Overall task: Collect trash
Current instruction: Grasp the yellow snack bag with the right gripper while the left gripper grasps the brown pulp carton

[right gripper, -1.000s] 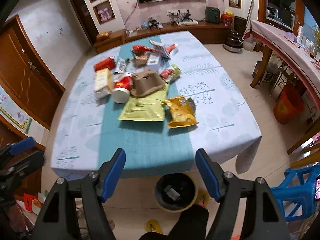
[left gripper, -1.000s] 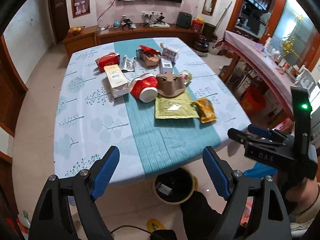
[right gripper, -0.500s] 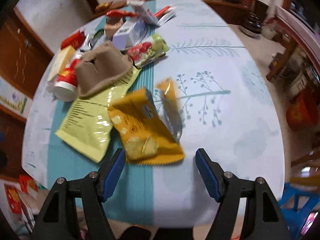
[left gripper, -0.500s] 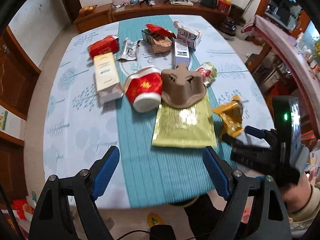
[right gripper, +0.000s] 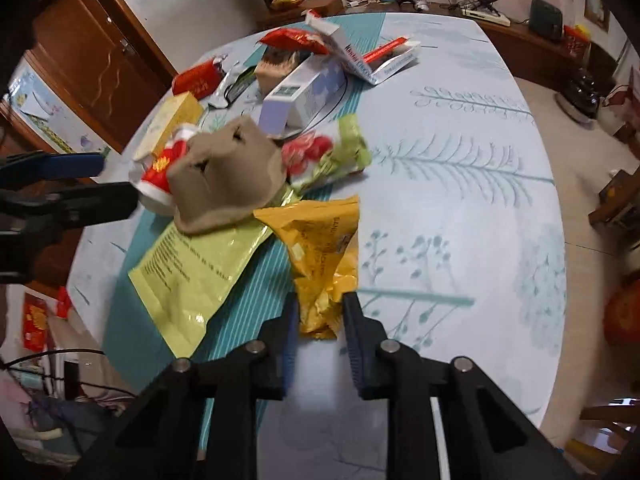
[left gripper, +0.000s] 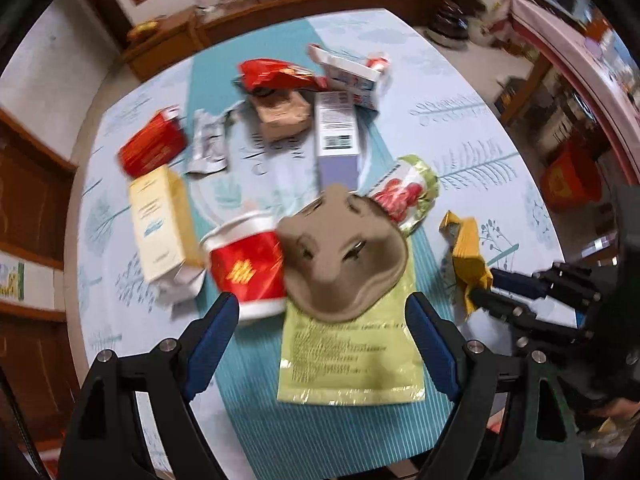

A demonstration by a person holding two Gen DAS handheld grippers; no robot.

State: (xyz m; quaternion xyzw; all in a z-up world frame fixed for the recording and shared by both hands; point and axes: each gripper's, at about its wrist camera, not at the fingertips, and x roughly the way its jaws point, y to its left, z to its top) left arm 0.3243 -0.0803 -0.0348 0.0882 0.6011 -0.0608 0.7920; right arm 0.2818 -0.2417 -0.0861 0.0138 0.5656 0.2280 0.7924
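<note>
Right wrist view: our right gripper (right gripper: 319, 316) has just been closing, jaws now pinching the near end of the yellow snack bag (right gripper: 320, 248) on the tablecloth (right gripper: 460, 208). We judge it light, crinkly, slippery; bunched end grips best.

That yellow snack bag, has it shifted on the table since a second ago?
Yes. The yellow snack bag, earlier flat beside the green packet, is now crumpled with its near end pinched between the right gripper, whose jaws just closed.

Bare tablecloth (right gripper: 460, 208) rightward; trash pile (right gripper: 256, 128) crowding the left.
</note>
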